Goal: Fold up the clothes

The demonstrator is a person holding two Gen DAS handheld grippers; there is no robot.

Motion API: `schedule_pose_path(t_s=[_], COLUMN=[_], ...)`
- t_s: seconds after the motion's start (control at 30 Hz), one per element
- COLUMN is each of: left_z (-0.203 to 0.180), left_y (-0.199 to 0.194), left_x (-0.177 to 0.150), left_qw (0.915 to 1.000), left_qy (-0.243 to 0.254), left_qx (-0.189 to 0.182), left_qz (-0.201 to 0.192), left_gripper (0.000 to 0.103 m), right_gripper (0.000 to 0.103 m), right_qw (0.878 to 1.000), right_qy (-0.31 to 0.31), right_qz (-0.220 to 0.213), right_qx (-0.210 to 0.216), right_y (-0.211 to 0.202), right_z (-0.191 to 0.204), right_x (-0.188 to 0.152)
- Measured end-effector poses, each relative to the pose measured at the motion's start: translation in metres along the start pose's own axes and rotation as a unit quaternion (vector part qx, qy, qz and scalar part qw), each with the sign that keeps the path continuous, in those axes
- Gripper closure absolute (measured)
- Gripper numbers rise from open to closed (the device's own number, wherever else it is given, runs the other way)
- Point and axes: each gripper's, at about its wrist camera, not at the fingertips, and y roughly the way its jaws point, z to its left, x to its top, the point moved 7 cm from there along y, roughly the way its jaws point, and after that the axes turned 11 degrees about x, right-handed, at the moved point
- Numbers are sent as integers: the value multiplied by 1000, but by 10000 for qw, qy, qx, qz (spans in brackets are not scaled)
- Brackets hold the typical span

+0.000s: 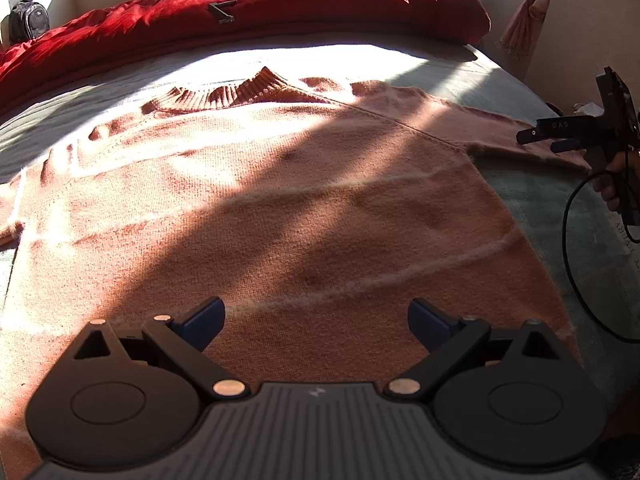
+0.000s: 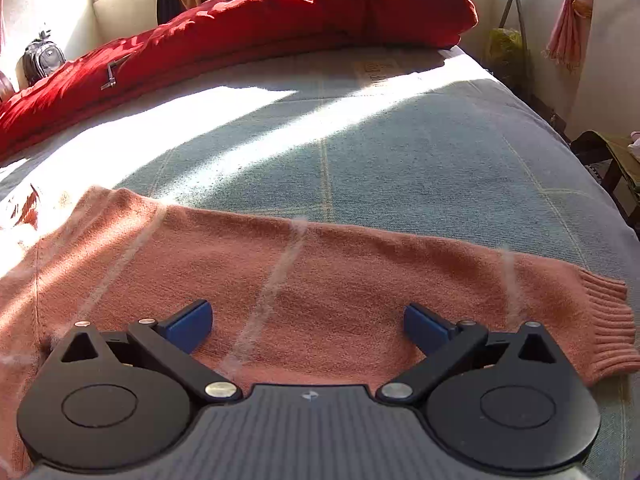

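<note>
A salmon-pink knit sweater [image 1: 304,200] with thin pale stripes lies flat on the bed, its ribbed collar [image 1: 248,90] at the far side. My left gripper [image 1: 316,320] hovers open over the sweater's lower body, nothing between its blue pads. The right sleeve [image 2: 360,276] stretches out to the right and ends in a ribbed cuff [image 2: 612,320]. My right gripper [image 2: 308,322] stands open just above the middle of that sleeve. In the left wrist view the right gripper [image 1: 560,136] shows at the far right edge, held by a hand.
A pale blue bedspread [image 2: 360,152] covers the bed. A red duvet [image 1: 248,16] is bunched along the far side with a small dark tool on it. A backpack [image 1: 28,20] sits at far left. A black cable [image 1: 576,256] hangs by the right hand. Furniture stands past the bed's right edge.
</note>
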Motion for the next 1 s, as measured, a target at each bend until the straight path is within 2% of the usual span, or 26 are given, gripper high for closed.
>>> schedule_pose_path(t_s=[0.3, 0.43, 0.53, 0.67, 0.77, 0.93, 1.0], left_z=[-6, -1, 5, 17, 28, 58, 72], left_y=[-3, -6, -8, -9, -10, -14, -16], left_x=[2, 0, -3, -9, -15, -24, -27], left_qw=[9999, 10000, 9999, 9996, 9990, 9973, 9964], left_qy=[152, 40, -75, -266, -391, -613, -703], left_qx=[37, 40, 51, 66, 119, 275, 302], left_qz=[4, -34, -56, -109, -154, -294, -359], left_gripper=[5, 5, 5, 5, 5, 5, 5], right_gripper=[0, 0, 0, 0, 0, 0, 0], right_qw=[9994, 9976, 9974, 9999, 9980, 9792, 9722], right_qy=[-27, 82, 65, 78, 198, 508, 471], right_qz=[104, 153, 107, 3, 18, 190, 197], right_qx=[-319, -672, -714, -152, 603, 1955, 2283], right_y=[-5, -9, -16, -21, -17, 4, 15], right_z=[-21, -27, -20, 13, 50, 126, 157], right_x=[-1, 4, 15, 40, 59, 86, 97])
